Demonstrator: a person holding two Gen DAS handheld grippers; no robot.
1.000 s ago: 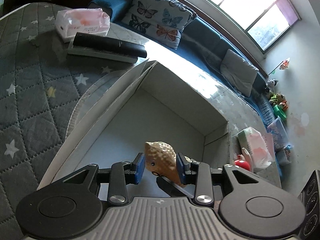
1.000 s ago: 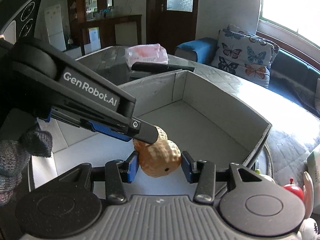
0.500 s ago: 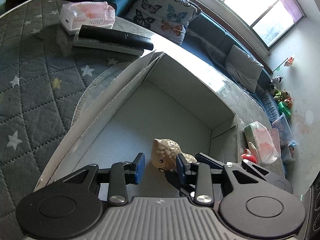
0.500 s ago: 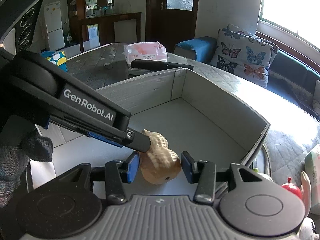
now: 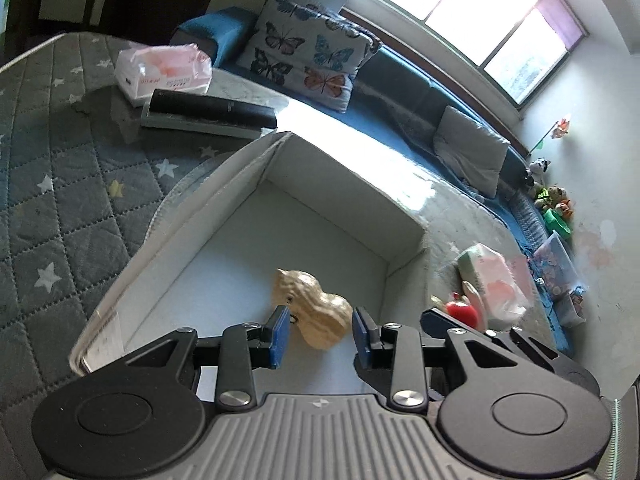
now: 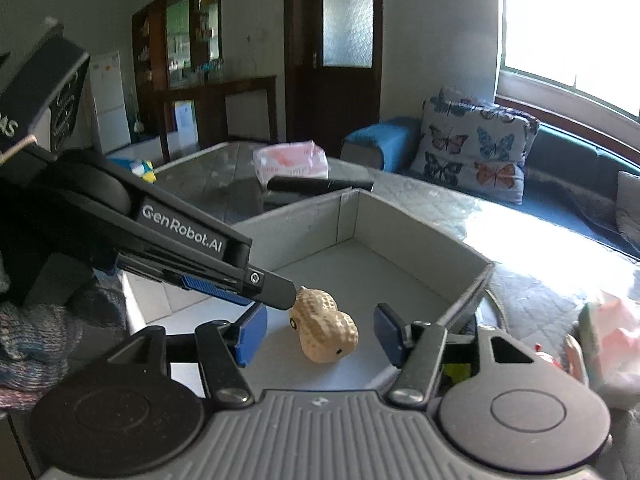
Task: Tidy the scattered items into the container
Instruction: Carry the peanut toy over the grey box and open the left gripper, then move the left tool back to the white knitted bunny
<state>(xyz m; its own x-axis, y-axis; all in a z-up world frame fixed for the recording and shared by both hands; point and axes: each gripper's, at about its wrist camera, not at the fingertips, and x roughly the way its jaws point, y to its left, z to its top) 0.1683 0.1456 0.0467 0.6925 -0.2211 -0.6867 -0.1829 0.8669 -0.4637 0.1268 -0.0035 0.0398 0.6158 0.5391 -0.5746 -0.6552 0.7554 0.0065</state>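
Note:
A tan peanut-shaped toy (image 5: 316,310) lies on the floor of the open grey cardboard box (image 5: 192,216); it also shows in the right wrist view (image 6: 326,330), inside the box (image 6: 404,216). My left gripper (image 5: 318,338) is open, its blue pads either side of the toy without touching it. My right gripper (image 6: 318,338) is open and wide, above the toy. The left gripper's finger shows in the right wrist view (image 6: 276,292), its tip close to the toy.
A pink tissue pack (image 5: 162,70) and a black bar on a flat case (image 5: 212,112) lie beyond the box on the quilted cover. Right of the box are a red toy (image 5: 462,314) and another tissue pack (image 5: 494,282). A sofa with butterfly cushions (image 5: 304,56) stands behind.
The peanut toy was held between the pads a second ago; both grippers have opened and it now rests on the box floor. Both grippers have drawn back a little.

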